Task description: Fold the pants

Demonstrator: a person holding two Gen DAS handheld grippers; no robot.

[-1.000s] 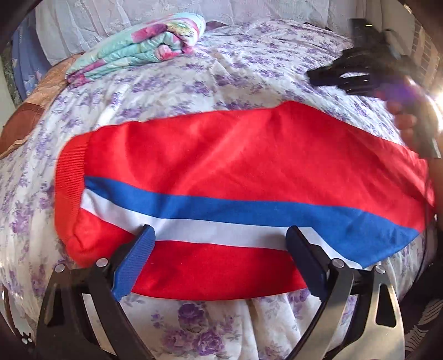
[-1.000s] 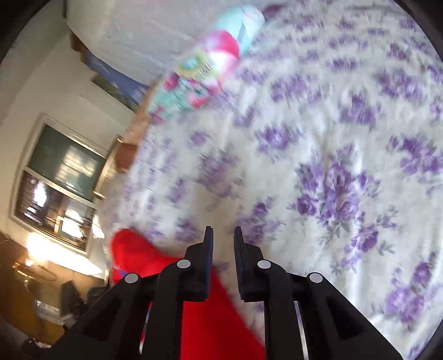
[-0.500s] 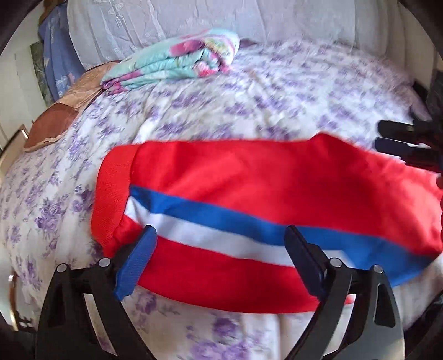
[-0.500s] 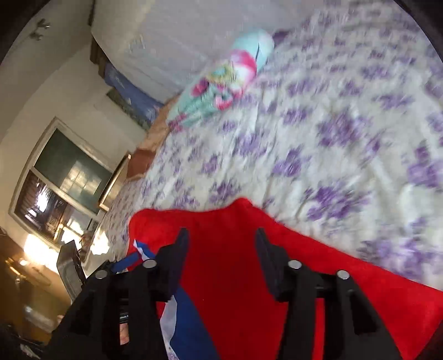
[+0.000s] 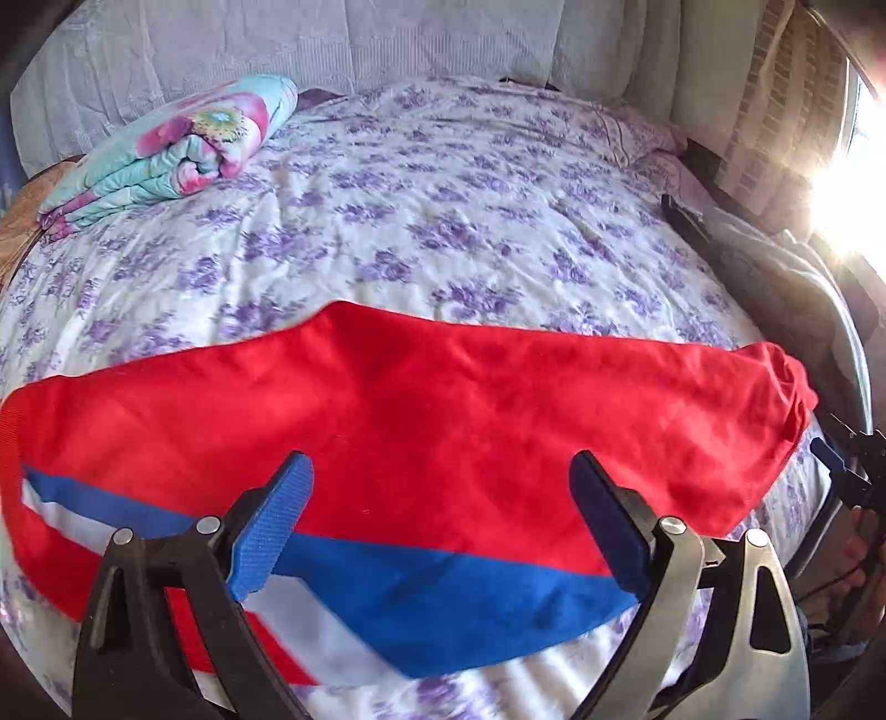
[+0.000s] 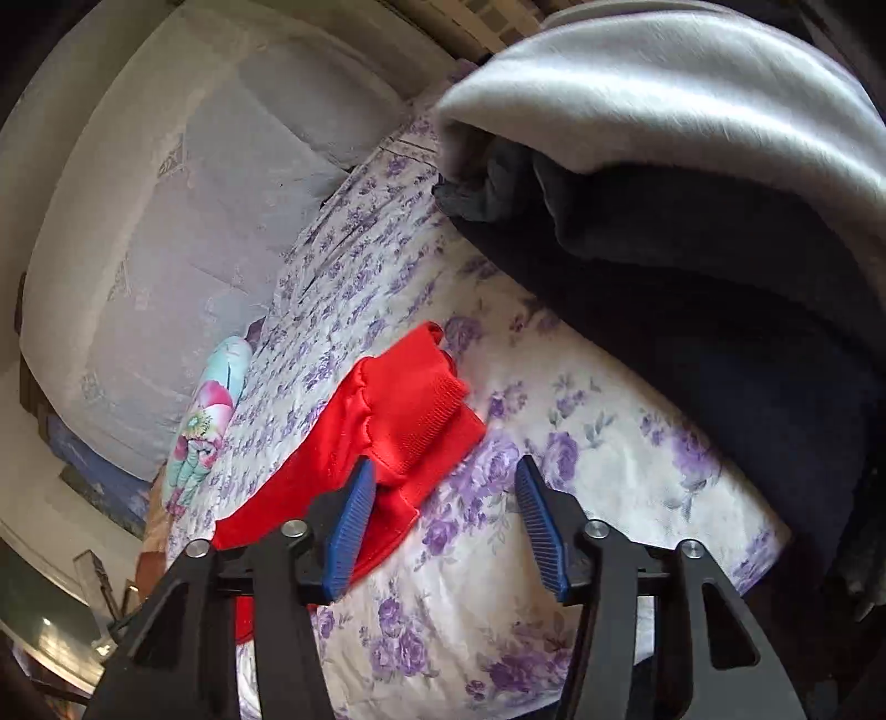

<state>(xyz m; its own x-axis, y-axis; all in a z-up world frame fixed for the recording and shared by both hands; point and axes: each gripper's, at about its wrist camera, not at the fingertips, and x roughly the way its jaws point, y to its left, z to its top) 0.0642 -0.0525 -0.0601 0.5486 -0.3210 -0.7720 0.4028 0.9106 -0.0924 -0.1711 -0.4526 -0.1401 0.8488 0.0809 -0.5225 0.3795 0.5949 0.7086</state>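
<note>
Red pants (image 5: 421, 421) with a blue and white side stripe lie flat across the near part of a floral bed. My left gripper (image 5: 440, 518) is open and empty, hovering over the pants near their front edge. In the right wrist view the ribbed red cuff end of the pants (image 6: 410, 410) lies on the sheet. My right gripper (image 6: 446, 531) is open and empty, just in front of that cuff, its left finger (image 6: 349, 531) over the red cloth. The right gripper also shows at the right edge of the left wrist view (image 5: 847, 471).
A folded turquoise floral blanket (image 5: 171, 149) lies at the bed's far left. A dark and grey pile of cloth (image 6: 692, 232) sits on the bed's right side. White curtains (image 5: 387, 39) hang behind the bed. A bright window (image 5: 847, 188) glares at right.
My right gripper opened from shut and swung from the middle of the pants to their cuff end at the right. My left gripper shifted right along the pants, staying open.
</note>
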